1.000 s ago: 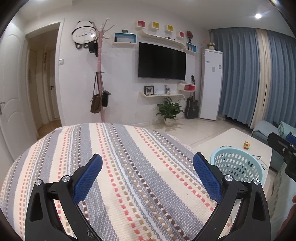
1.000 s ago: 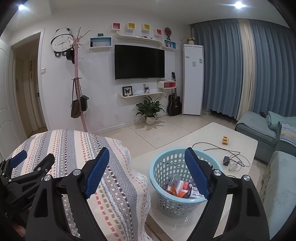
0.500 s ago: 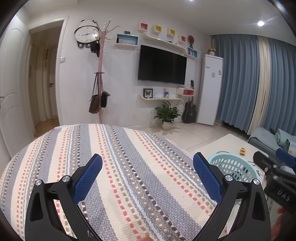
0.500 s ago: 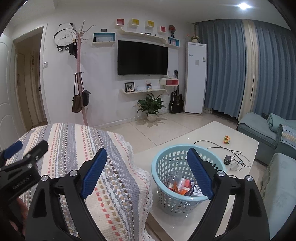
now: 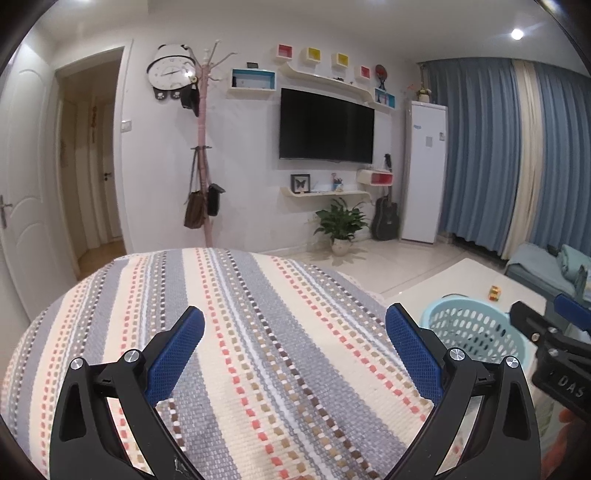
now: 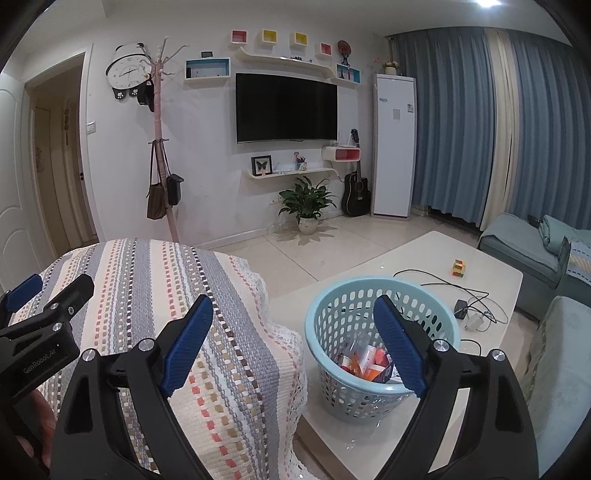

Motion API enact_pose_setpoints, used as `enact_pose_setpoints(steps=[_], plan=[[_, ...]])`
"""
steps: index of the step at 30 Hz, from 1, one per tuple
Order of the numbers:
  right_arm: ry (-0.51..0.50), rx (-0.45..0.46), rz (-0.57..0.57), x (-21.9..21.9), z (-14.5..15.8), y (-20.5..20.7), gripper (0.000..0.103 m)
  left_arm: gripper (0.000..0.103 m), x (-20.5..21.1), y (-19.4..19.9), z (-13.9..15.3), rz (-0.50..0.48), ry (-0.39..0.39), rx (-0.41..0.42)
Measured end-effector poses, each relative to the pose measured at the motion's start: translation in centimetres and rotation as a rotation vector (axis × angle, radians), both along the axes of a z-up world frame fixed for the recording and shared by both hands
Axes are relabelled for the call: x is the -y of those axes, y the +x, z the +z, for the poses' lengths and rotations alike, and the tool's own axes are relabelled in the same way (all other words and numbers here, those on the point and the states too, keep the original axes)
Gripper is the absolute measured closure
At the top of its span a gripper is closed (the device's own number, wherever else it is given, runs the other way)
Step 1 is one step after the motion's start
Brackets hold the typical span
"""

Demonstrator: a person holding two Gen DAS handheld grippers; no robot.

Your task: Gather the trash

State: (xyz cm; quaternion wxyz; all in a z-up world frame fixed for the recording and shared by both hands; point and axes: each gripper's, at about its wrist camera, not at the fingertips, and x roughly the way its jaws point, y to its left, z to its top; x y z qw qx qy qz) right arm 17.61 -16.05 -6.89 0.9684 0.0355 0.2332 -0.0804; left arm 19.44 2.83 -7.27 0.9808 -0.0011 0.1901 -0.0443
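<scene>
Left gripper [image 5: 293, 354]: fingers released, empty, over striped cloth [image 5: 258, 332]. Right gripper [image 6: 293, 343]: released, empty. Basket [image 6: 332, 310] on bench [image 6: 424, 258]: holds trash [image 6: 364, 363].

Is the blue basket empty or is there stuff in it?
Not empty. The right wrist view shows the basket upright on the white table, with a small pile of wrappers and packets at the bottom, far from full.

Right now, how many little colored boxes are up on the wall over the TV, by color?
Pink boxes: 2
Yellow boxes: 2
Total: 4
</scene>
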Motion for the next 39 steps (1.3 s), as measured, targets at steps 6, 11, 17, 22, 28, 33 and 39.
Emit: enact_pose_setpoints(steps=[6, 11, 17, 22, 28, 33, 39], plan=[[0.007, 0.003, -0.001, 0.28, -0.04, -0.05, 0.019, 0.008, -0.15, 0.16, -0.15, 0.005, 0.007, -0.009], [0.008, 0.001, 0.000, 0.24, -0.03, -0.01, 0.019, 0.008, -0.30, 0.16, -0.09, 0.001, -0.001, -0.014], [0.010, -0.002, 0.003, 0.16, -0.08, 0.06, 0.019, 0.008, -0.78, 0.39, -0.05, -0.002, -0.015, -0.021], [0.003, -0.005, 0.010, 0.03, -0.24, 0.15, 0.019, 0.008, -0.90, 0.50, 0.08, -0.004, -0.016, -0.018], [0.004, -0.005, 0.010, 0.01, -0.26, 0.12, 0.019, 0.008, -0.86, 0.54, 0.08, -0.004, -0.019, -0.019], [0.004, -0.007, 0.010, -0.04, -0.28, 0.10, 0.019, 0.008, -0.95, 0.64, 0.02, 0.001, -0.016, -0.018], [0.007, -0.013, 0.012, -0.08, -0.28, 0.17, 0.019, 0.008, -0.96, 0.70, 0.08, 0.005, -0.016, -0.017]])
